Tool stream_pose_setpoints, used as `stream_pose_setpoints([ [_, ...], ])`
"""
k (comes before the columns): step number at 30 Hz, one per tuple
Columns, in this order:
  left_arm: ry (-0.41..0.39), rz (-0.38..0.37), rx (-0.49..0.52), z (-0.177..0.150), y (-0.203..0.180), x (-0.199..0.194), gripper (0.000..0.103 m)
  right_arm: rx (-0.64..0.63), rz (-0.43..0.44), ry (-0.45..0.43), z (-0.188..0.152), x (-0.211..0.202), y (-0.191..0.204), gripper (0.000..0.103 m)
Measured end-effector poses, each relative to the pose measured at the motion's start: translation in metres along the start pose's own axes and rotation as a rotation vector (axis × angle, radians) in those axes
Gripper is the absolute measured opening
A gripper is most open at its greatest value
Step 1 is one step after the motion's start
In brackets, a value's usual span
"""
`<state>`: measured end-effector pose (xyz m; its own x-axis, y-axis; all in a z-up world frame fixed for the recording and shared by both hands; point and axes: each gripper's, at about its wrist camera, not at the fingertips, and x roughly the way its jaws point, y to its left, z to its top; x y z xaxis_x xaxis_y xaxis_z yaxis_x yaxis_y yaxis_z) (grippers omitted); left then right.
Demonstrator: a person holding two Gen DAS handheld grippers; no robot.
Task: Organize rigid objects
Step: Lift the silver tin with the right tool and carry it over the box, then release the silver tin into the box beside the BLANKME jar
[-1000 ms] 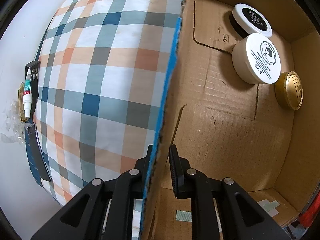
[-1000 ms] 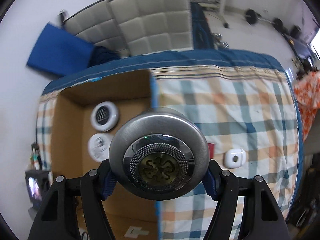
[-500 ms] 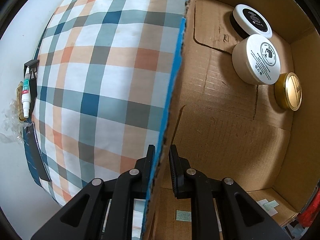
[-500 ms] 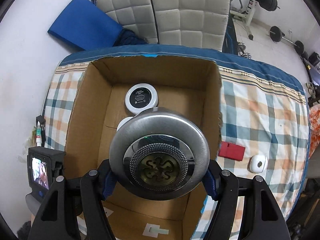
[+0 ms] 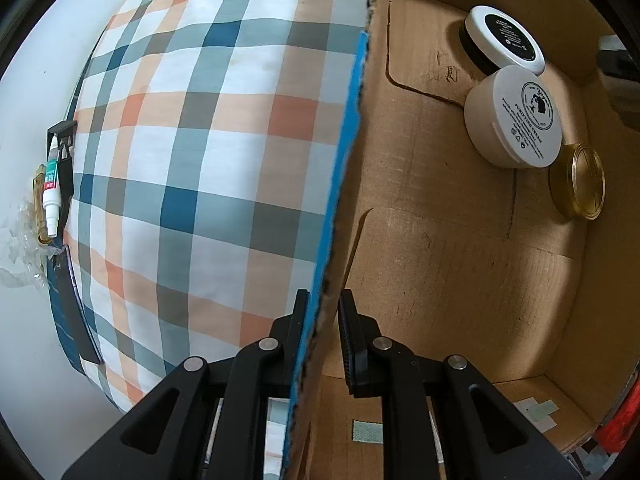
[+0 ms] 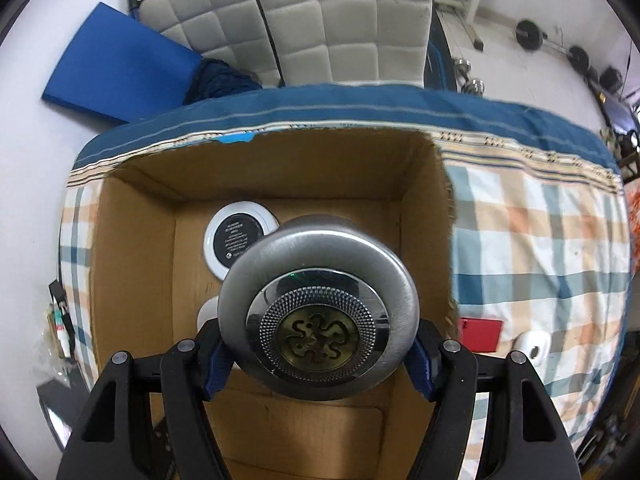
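A cardboard box (image 6: 136, 272) sits open on a surface covered with a plaid cloth (image 5: 208, 152). The left hand-held gripper (image 5: 323, 334) straddles the box's near wall, whose top edge carries blue tape; one finger is outside and one inside, nearly closed on the cardboard, apparently steadying the box. The right hand-held gripper (image 6: 318, 350) hangs over the box opening, its blue-padded fingers clamped on the sides of a round silver metal case (image 6: 318, 320) with an ornate central emblem facing the camera. The step in hand looks like placing this case in the box. Already on the box floor, in a row along one wall, are a black-topped white jar (image 5: 506, 40), a white cream jar (image 5: 516, 120) touching it, and a gold-lidded tin (image 5: 578, 182) just beside that. The next move likely calls for lowering the case onto the bare floor of the box, clear of those three, then releasing. The box walls and the row of jars are the main things to avoid. Outside the box, on the cloth to the right, lie a red flat item (image 6: 480, 334) and a small white device (image 6: 534, 346), probably still to be packed. A padded chair (image 6: 320, 20) and a blue mat (image 6: 116, 64) stand beyond the surface.
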<state>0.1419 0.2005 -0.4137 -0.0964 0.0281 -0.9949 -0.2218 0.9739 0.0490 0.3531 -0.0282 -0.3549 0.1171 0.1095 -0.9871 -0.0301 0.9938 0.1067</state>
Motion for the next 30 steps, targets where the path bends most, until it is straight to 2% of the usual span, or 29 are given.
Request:
stream_pose_setpoints([
  [8,0.001,0.003,0.009,0.001,-0.006,0.001,0.012,-0.020,-0.055,0.053,0.011,0.032,0.009,0.072],
  [22,-0.001,0.000,0.010,0.000,-0.005,0.000,0.012,-0.035,-0.091,0.117,0.020,0.046,0.016,0.073],
  [25,0.000,-0.001,0.010,0.000,-0.004,0.001,0.012,-0.019,-0.081,0.122,0.024,0.044,0.018,0.082],
  [26,0.000,-0.001,0.010,0.000,-0.004,0.001,0.012,-0.006,-0.073,0.126,0.025,0.042,0.018,0.093],
  [27,-0.001,0.000,0.011,-0.001,-0.004,0.001,0.012,-0.001,-0.063,0.127,0.026,0.039,0.018,0.096],
  [30,-0.001,0.003,0.011,-0.001,-0.005,0.001,0.012,-0.006,-0.052,0.120,0.024,0.030,0.019,0.096],
])
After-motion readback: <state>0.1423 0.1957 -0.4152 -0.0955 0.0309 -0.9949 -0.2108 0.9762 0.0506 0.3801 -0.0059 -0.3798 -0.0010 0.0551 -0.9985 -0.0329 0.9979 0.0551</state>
